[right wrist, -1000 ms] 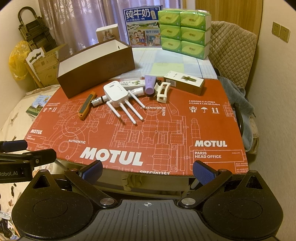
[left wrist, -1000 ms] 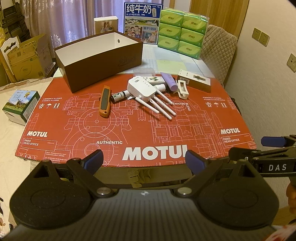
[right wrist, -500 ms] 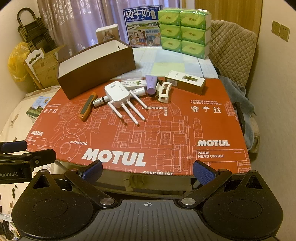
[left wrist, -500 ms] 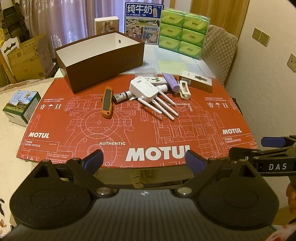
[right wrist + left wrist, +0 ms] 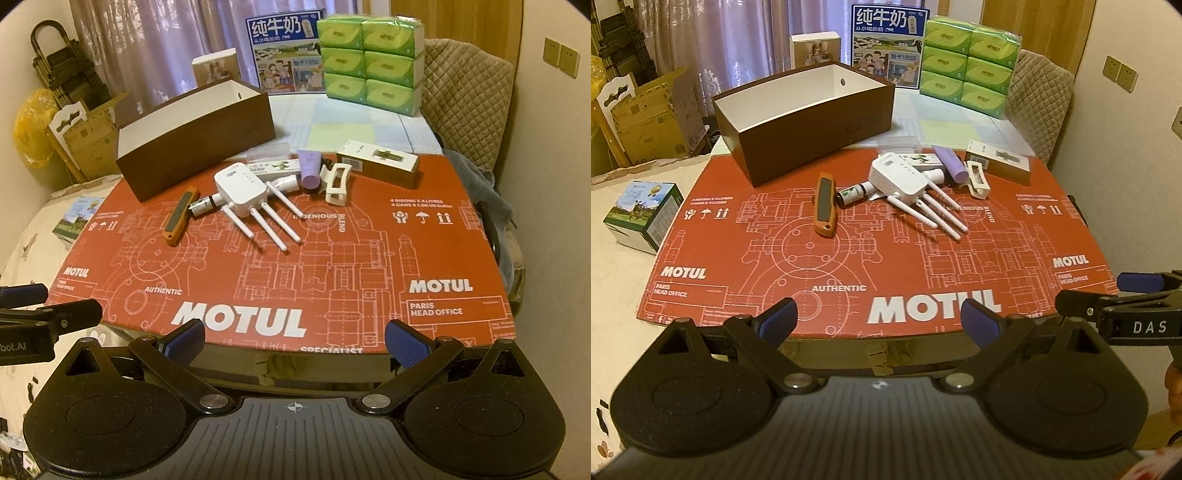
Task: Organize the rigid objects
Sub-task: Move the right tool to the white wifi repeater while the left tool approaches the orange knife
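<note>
While both tongs hover spread and empty at the tabletop's (image 5: pixel 849 258) near edge

Left tongs (image 5: pixel 879 317) and right tongs (image 5: pixel 293 338) face the clutter well ahead: white router (image 5: pixel 897 179), orange knife (image 5: pixel 825 206), purple tube (image 5: pixel 310 168), with the brown box (image 5: pixel 812 122) beyond.

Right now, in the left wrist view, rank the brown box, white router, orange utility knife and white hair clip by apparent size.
1. brown box
2. white router, antennas included
3. orange utility knife
4. white hair clip
</note>
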The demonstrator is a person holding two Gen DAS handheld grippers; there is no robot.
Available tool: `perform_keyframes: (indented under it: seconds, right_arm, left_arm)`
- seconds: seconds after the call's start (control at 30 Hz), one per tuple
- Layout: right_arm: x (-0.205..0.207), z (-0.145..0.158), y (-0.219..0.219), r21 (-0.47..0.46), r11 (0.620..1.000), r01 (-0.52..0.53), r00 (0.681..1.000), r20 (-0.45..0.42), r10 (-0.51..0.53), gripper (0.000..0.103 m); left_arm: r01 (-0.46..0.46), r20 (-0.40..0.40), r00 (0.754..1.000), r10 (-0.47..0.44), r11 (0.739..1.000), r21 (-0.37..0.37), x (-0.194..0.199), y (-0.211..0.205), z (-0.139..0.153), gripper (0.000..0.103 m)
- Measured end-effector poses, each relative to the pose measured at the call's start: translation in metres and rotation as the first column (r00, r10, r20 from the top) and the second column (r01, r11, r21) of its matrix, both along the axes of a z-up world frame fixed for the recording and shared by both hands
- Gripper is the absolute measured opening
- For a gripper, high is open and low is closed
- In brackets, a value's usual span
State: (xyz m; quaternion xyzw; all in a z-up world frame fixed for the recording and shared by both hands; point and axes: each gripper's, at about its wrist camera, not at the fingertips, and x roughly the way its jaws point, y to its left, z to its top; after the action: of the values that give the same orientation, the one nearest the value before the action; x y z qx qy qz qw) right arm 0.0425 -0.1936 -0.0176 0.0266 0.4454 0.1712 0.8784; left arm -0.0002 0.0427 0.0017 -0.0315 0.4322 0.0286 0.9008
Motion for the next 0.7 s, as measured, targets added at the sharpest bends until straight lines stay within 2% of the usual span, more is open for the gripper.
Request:
perform_keyframes:
  seconds: [0.07,0.1,0.13,0.37,0.7]
  right_arm:
    - [0.0,-0.002,0.004,0.006,1.0,-0.008,1.0,0.008,0.008,0.101]
    - [-0.001,-0.003,0.007,0.009,1.0,-0.014,1.0,0.015,0.013,0.101]
    - [-0.001,-0.004,0.009,0.013,1.0,-0.019,1.0,0.021,0.019,0.101]
    - [0.012,-0.012,0.022,0.032,0.998,-0.052,0.998,0.041,0.051,0.101]
    - [0.061,-0.028,0.039,0.064,0.987,-0.147,0.988,0.056,0.144,0.093]
  left_arm:
    - [-0.004,-0.001,1.0,0.004,1.0,0.003,0.001,0.004,-0.001,0.094]
    - [0.003,-0.036,0.999,-0.003,1.0,-0.02,0.002,0.006,-0.002,0.094]
    - [-0.008,-0.008,1.0,0.008,1.0,0.003,0.003,0.01,-0.004,0.094]
    - [-0.022,-0.024,0.999,0.022,1.0,0.006,0.015,0.023,-0.014,0.094]
    - [-0.071,-0.03,0.997,0.071,0.997,0.005,0.056,0.041,-0.032,0.092]
